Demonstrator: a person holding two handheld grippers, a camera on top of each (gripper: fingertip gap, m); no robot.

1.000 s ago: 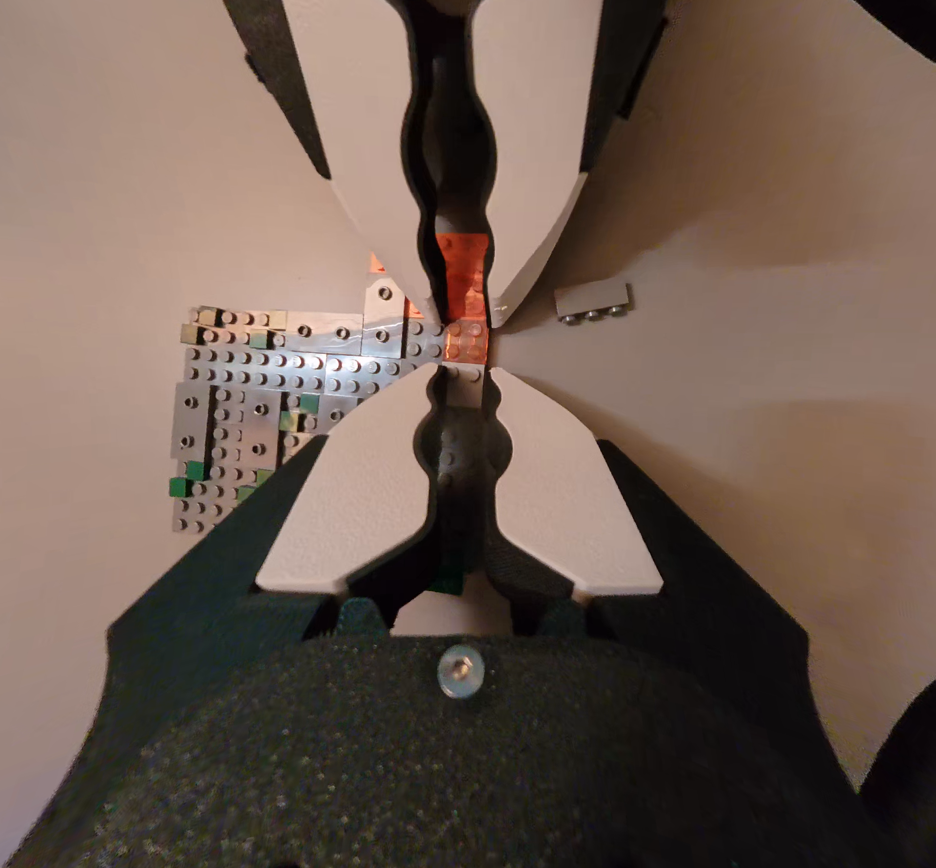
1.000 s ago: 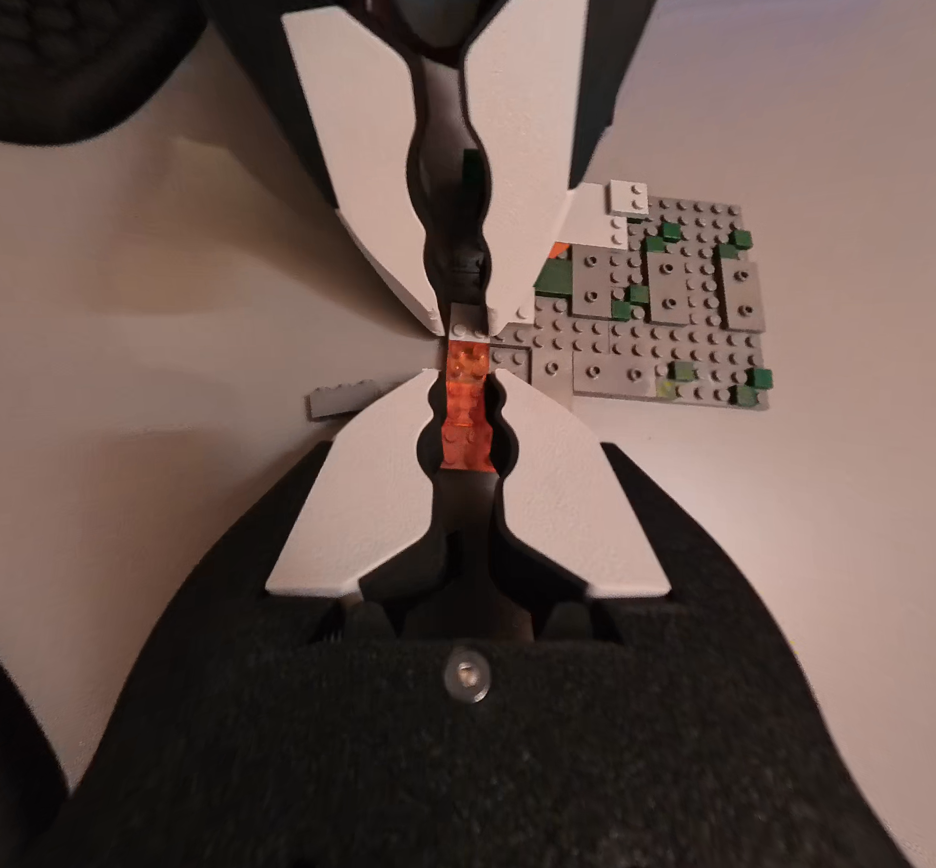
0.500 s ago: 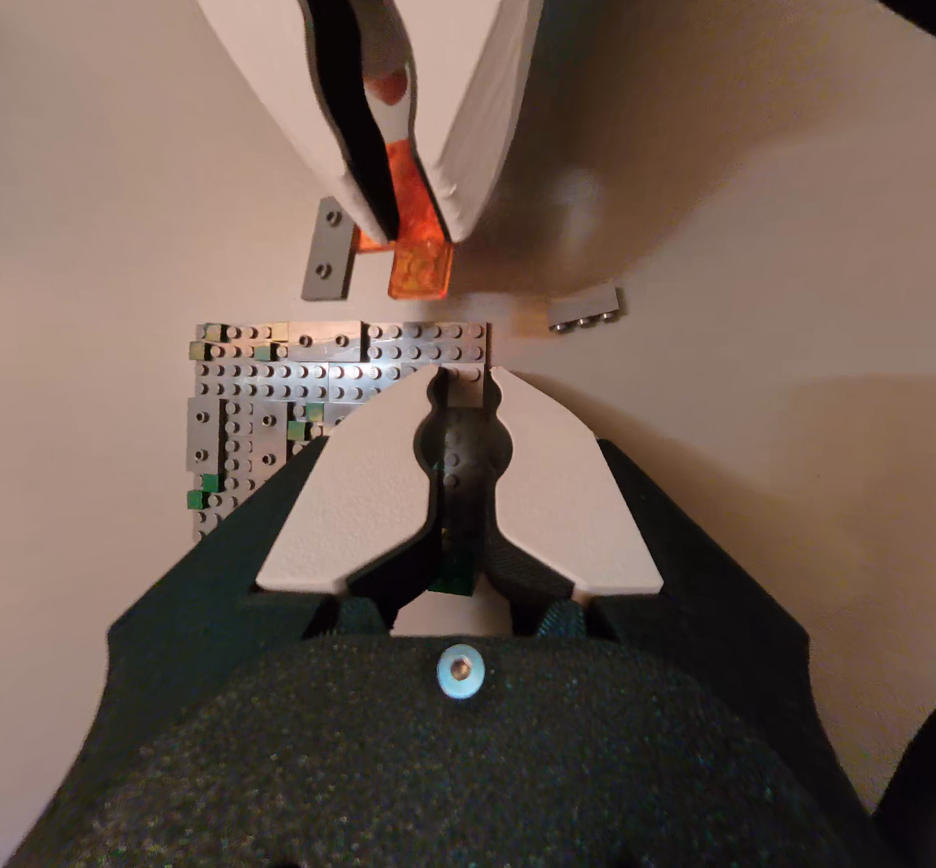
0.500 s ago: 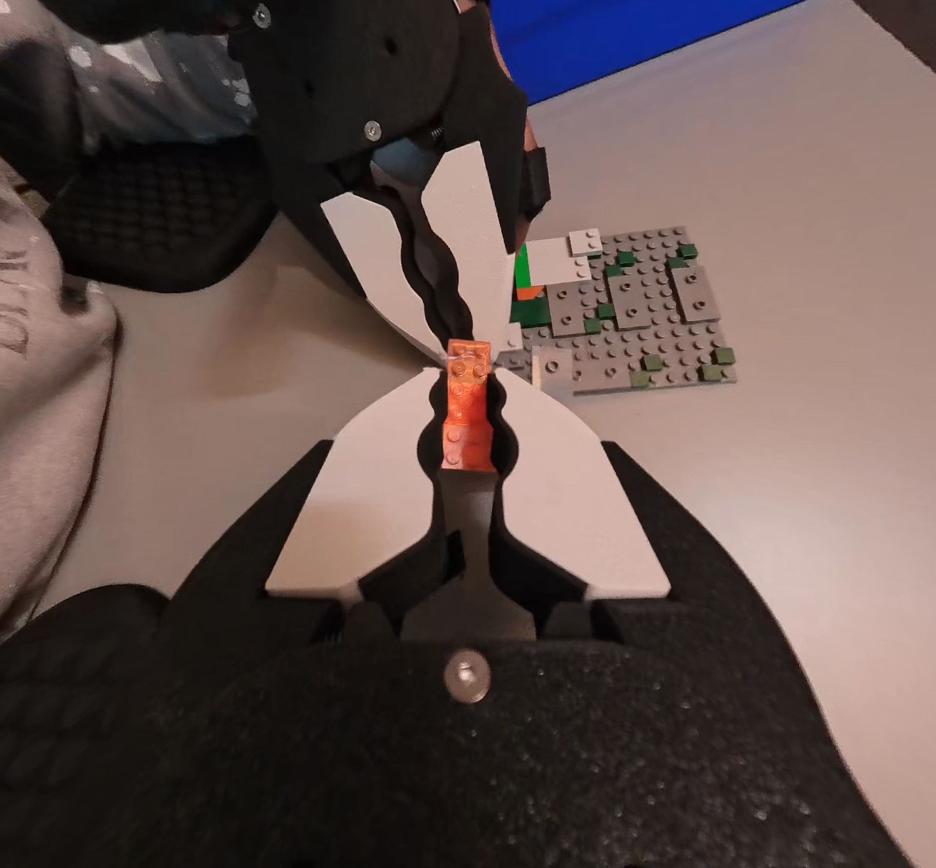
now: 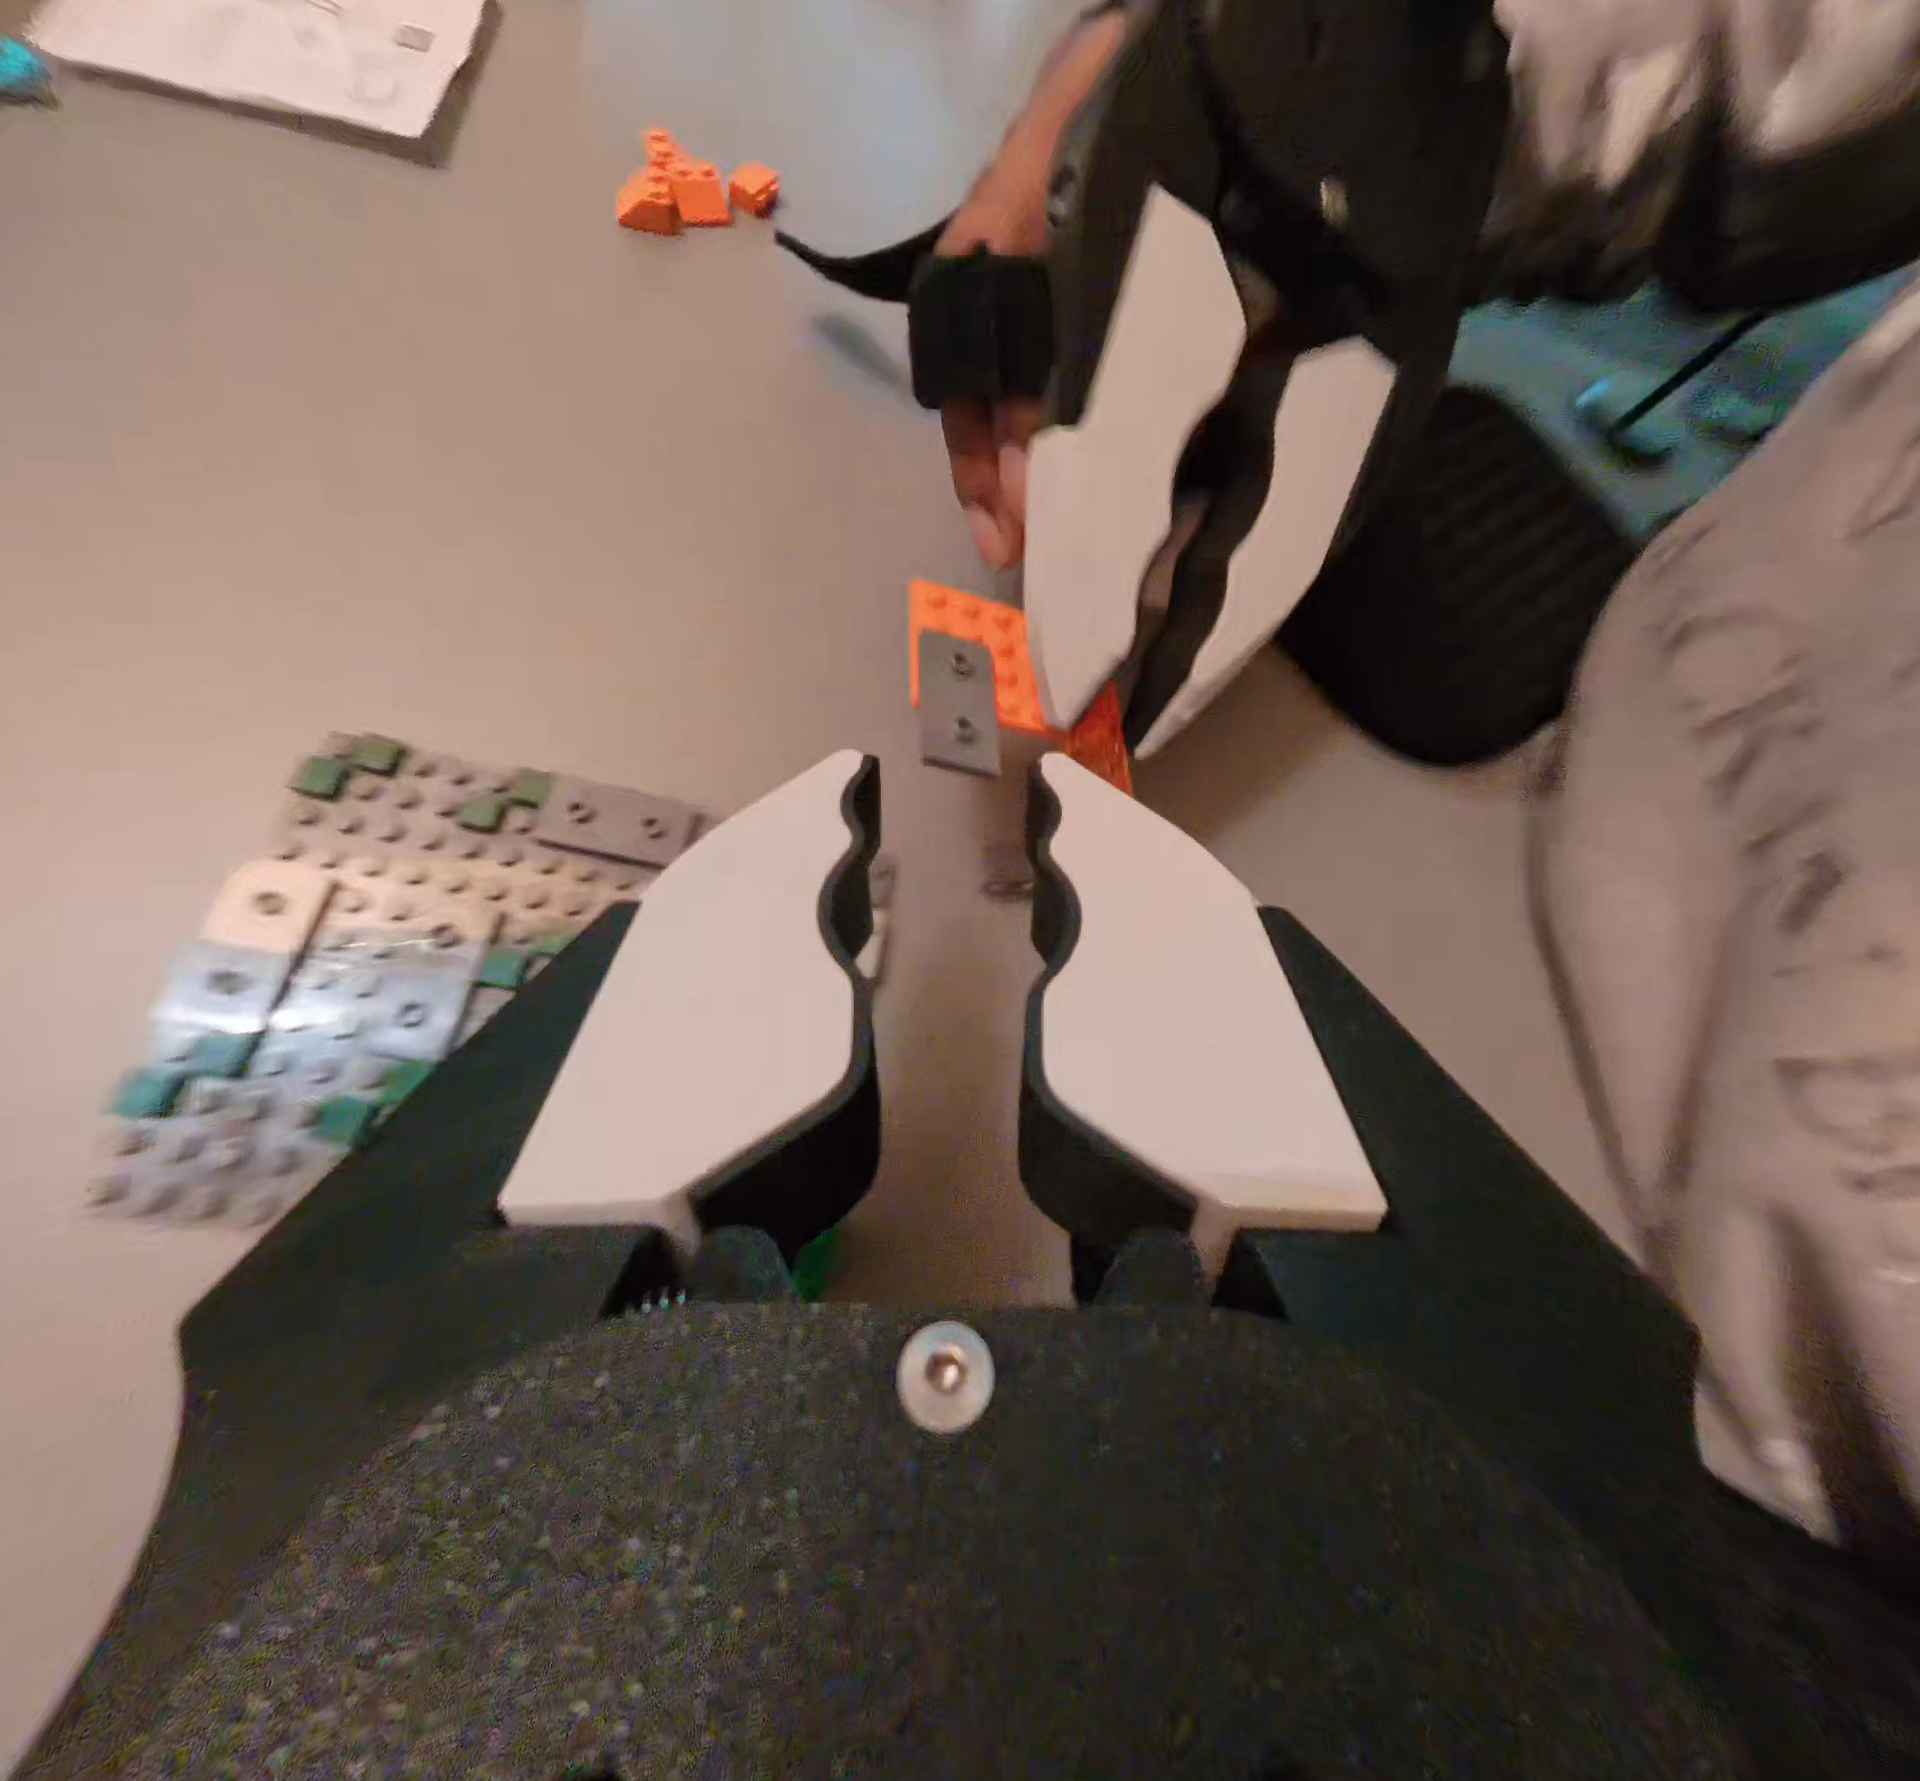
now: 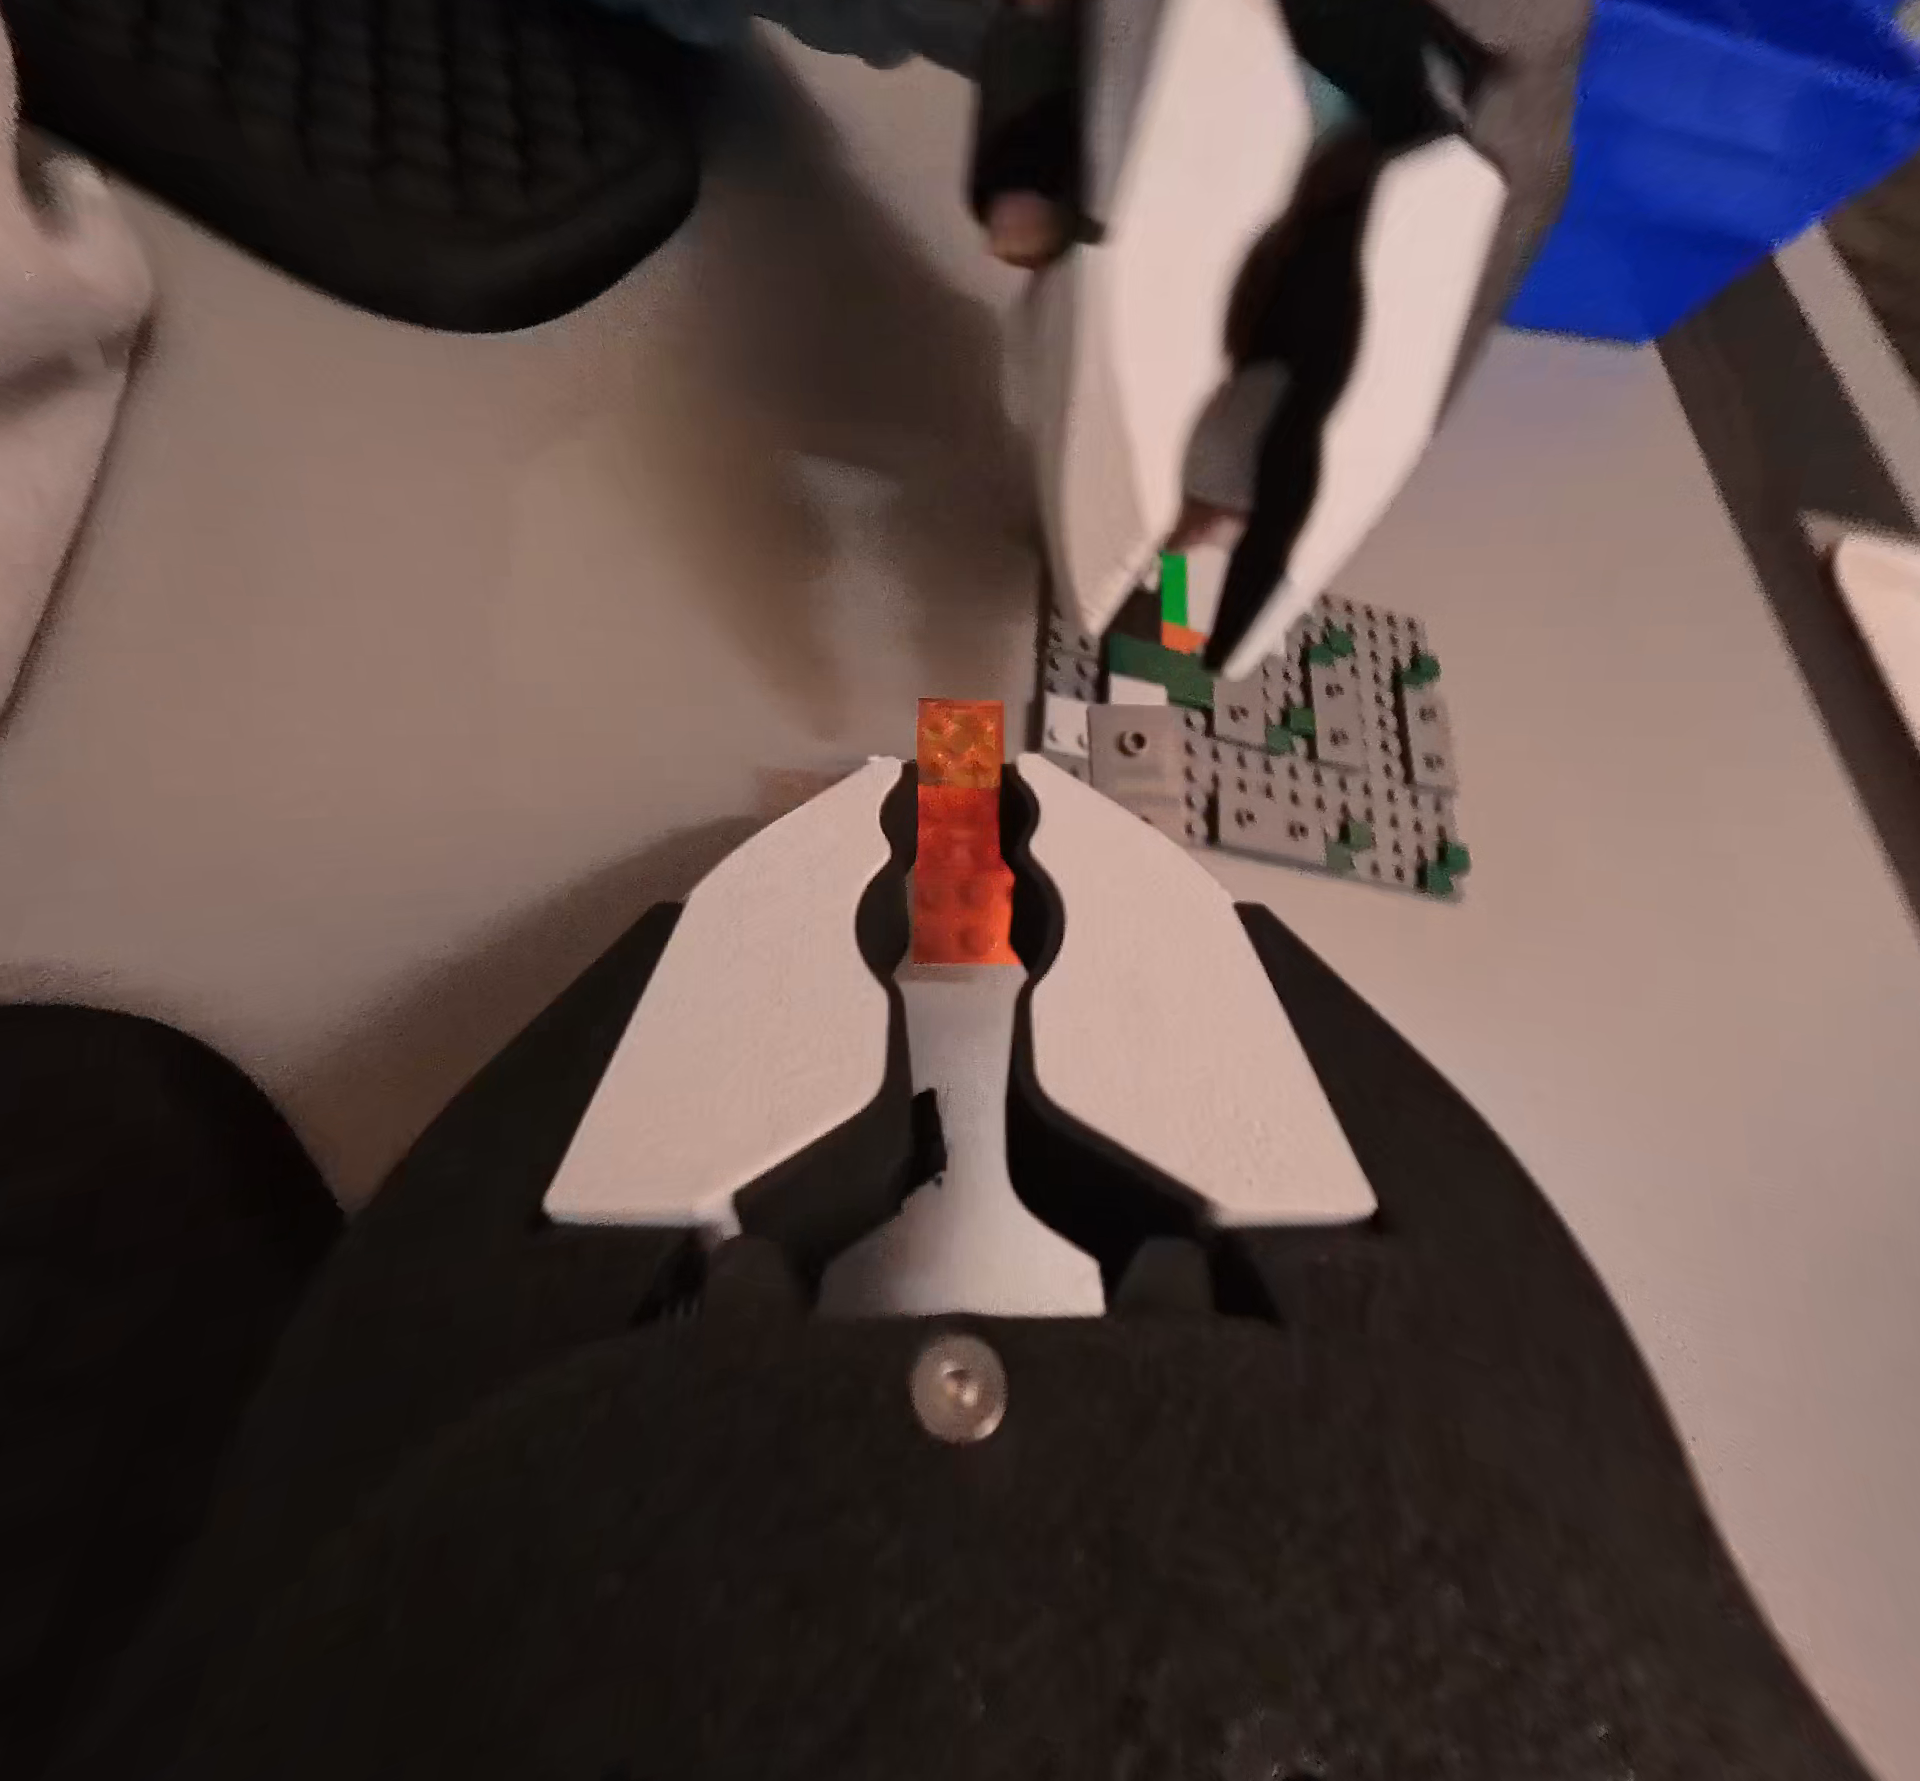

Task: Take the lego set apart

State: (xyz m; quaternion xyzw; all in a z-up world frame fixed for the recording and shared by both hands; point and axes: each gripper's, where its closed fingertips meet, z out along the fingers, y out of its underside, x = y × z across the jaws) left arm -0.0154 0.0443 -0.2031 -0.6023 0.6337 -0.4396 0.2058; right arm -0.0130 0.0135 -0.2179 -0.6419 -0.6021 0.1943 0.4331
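Right wrist view, right hand-held gripper pinching orange plate, left hand-held gripper spread at 1 o'clock above grey baseplate on counter.

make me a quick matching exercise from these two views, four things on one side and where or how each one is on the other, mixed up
Things
1. left gripper
2. right gripper
3. grey baseplate
4. loose orange bricks

States
A. flat on the table, green bits on it
B. small pile far across the table
C. open, nothing between its fingers
D. shut on an orange plate piece

Pairs: 1-C, 2-D, 3-A, 4-B
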